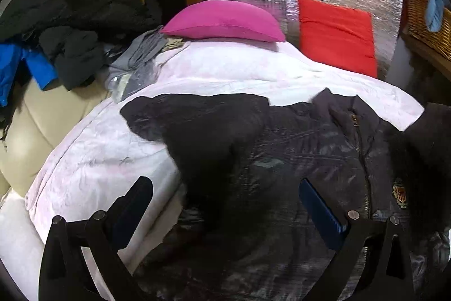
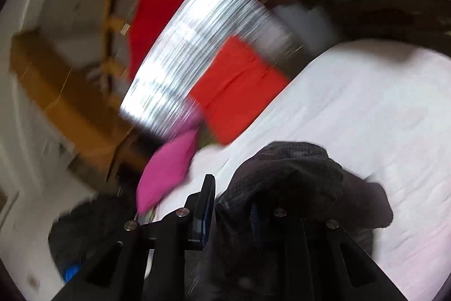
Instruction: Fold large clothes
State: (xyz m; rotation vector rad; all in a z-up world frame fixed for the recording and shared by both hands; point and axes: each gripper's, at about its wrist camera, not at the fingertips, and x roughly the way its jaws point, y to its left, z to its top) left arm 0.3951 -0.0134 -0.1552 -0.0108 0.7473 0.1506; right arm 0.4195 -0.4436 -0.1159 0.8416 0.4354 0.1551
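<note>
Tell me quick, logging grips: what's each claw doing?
Left claw: open, holding nothing, over the dark jacket.
Right claw: shut on dark jacket fabric.

One dark jacket (image 1: 296, 148); one pink pillow (image 1: 225, 21); one red cushion (image 1: 338, 35).

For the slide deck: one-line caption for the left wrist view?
Open left gripper poised over a dark zipped jacket spread on a pale bed cover, pink pillow behind.
</note>
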